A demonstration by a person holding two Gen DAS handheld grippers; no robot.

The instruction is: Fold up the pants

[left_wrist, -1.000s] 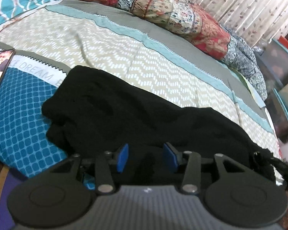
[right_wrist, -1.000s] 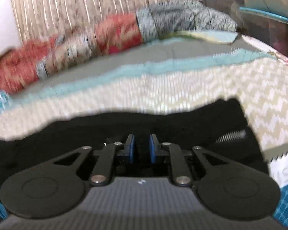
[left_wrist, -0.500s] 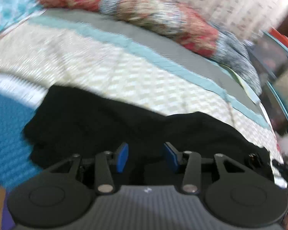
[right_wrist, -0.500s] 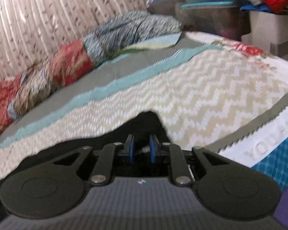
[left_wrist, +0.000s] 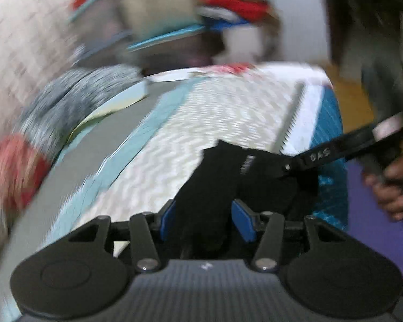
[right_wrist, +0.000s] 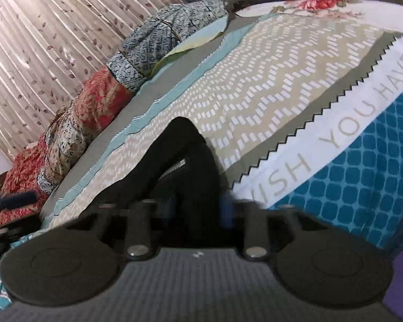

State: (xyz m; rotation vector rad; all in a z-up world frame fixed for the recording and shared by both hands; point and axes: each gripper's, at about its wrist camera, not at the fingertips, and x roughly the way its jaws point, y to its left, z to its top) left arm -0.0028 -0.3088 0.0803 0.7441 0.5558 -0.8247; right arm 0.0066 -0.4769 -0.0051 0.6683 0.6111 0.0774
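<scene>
Left wrist view shows the left gripper (left_wrist: pixel 205 220) spread around a raised ridge of the black pants (left_wrist: pixel 215 182), ready to pinch a fold. Beyond, the right gripper (right_wrist: pixel 198 209), now parted where it was nearly shut, straddles cloth on the bedspread (right_wrist: pixel 268 86).

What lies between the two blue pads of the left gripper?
In the left wrist view, a bunch of the black fabric pants lies between the left gripper pads, which stand apart around it.
</scene>
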